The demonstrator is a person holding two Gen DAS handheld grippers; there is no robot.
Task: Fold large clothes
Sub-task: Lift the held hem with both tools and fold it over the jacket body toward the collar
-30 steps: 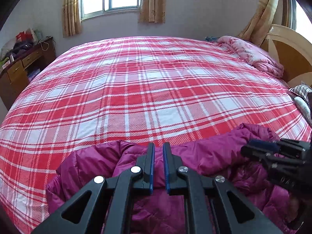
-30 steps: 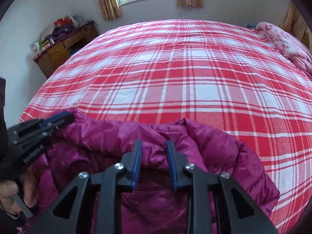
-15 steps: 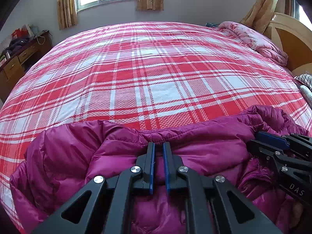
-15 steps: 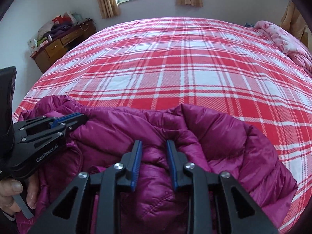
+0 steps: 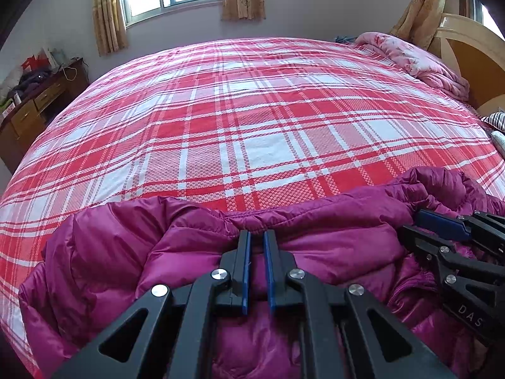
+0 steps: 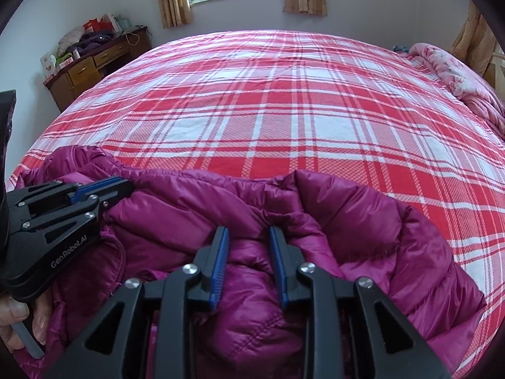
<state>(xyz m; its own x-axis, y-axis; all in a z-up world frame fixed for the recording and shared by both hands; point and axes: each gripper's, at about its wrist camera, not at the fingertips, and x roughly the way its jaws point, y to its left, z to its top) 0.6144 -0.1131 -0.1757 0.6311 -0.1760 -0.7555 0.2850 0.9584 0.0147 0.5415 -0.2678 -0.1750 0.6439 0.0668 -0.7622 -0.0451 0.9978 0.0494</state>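
Note:
A magenta puffer jacket lies bunched along the near edge of the bed, on the red and white plaid sheet. My left gripper is shut on the jacket's far hem, with a thin fold pinched between the blue pads. In the right wrist view it shows at the left, held by a person's hand. My right gripper is shut on a thicker bunch of the jacket. It enters the left wrist view from the right.
A wooden desk with clutter stands left of the bed. A pink quilt lies by the headboard at the right. A striped pillow shows at the right edge. The sheet beyond the jacket lies flat.
Both grippers have come down toward the bed with the jacket. More of it now rests spread on the sheet, and its far edge lies farther forward.

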